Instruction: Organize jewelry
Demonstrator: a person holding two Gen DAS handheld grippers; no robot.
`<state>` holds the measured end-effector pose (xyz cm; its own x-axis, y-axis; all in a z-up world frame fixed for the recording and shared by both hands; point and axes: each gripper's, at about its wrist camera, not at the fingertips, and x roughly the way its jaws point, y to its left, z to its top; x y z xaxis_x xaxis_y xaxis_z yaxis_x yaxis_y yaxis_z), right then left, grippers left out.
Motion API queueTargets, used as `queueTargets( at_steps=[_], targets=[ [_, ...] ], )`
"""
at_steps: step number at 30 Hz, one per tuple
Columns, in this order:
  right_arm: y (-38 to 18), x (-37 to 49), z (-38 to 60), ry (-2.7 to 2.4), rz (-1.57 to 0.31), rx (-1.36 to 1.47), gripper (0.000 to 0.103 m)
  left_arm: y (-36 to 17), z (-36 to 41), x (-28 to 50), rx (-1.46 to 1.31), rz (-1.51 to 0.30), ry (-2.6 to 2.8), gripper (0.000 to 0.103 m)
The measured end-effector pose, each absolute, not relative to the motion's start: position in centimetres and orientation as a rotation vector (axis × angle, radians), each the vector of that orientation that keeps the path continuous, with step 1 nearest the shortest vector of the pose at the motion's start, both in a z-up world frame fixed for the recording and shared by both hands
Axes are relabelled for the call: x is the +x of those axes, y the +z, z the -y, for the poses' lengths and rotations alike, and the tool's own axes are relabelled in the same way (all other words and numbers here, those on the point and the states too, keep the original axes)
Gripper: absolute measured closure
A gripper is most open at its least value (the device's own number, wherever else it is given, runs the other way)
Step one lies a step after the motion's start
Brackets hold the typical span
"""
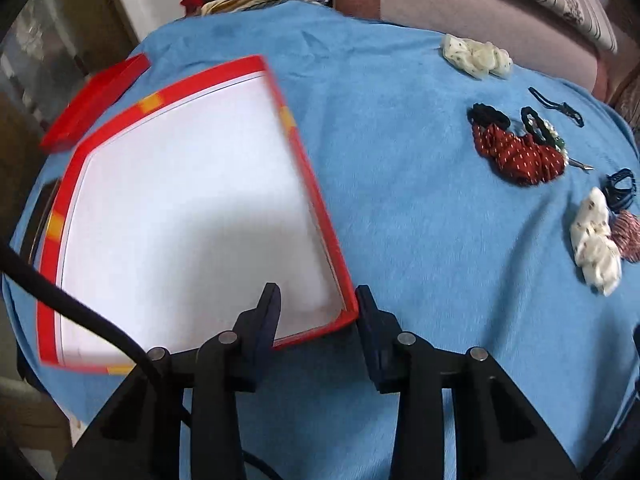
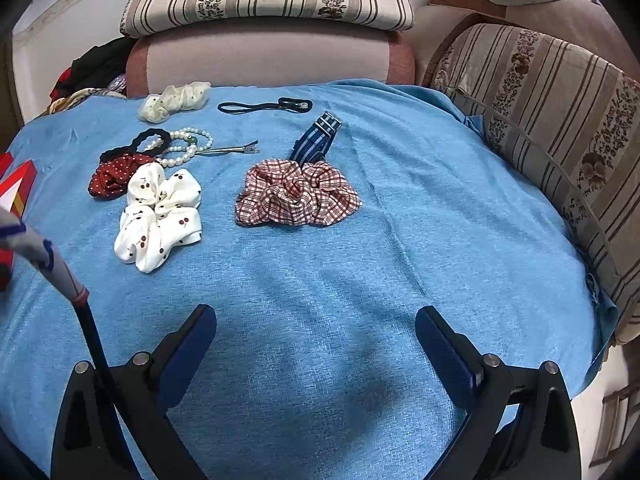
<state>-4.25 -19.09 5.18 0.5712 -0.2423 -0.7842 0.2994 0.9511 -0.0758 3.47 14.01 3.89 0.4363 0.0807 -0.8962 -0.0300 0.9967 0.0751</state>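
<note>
A shallow red box (image 1: 312, 184) with a white inside lies on the blue cloth (image 1: 420, 220). My left gripper (image 1: 318, 300) stands over its near right corner, one finger inside the box and one outside the wall. The jaws are partly apart and do not pinch the wall. Right of the box lie a red dotted scrunchie (image 1: 520, 156), a cream scrunchie (image 1: 476, 56) and a white cherry scrunchie (image 1: 596, 240). My right gripper (image 2: 316, 320) is open over bare cloth. Beyond it lie a plaid scrunchie (image 2: 298, 194), the white cherry scrunchie (image 2: 160, 216), a pearl bracelet (image 2: 188, 144), a hair clip (image 2: 228, 149) and a striped strap (image 2: 316, 138).
The box's red lid (image 1: 92, 100) lies at the far left cloth edge. A black hair tie (image 2: 264, 106) rests near the back. Striped sofa cushions (image 2: 560, 128) border the right and back. A black cable (image 2: 92, 340) crosses the right wrist view's left side.
</note>
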Motion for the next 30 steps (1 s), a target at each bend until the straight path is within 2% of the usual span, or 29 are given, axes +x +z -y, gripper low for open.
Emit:
queueTargets(
  at_steps=[7, 8, 11, 13, 19, 24, 30],
  targets=[
    [5.8, -4.1, 17.1, -0.247, -0.916, 0.033, 0.002, 7.3, -13.9, -1.3, -0.015, -1.015, 0.07, 0.065],
    [6.2, -4.2, 16.8, -0.242, -0.905, 0.018, 0.002, 8.2, -13.3, -2.0, -0.016, -0.987, 0.064, 0.062],
    [7.7, -4.6, 16.2, -0.233, -0.868, -0.011, 0.002, 10.5, -10.9, -3.3, -0.004, -0.924, 0.014, 0.044],
    [8.4, -5.1, 16.0, -0.235, -0.851, -0.018, 0.002, 11.1, -9.7, -4.4, 0.008, -0.903, -0.01, 0.029],
    [9.5, -5.6, 16.3, -0.249, -0.86, -0.02, 0.002, 11.3, -6.1, -6.1, 0.033, -0.908, -0.07, 0.017],
    [9.6, -6.0, 17.2, -0.249, -0.897, 0.02, 0.008, 11.2, -4.3, -7.0, 0.054, -0.899, -0.115, 0.014],
    [10.4, -6.9, 17.8, -0.258, -0.903, 0.036, 0.009, 10.8, -2.4, -7.8, 0.114, -0.895, -0.131, 0.014]
  ],
)
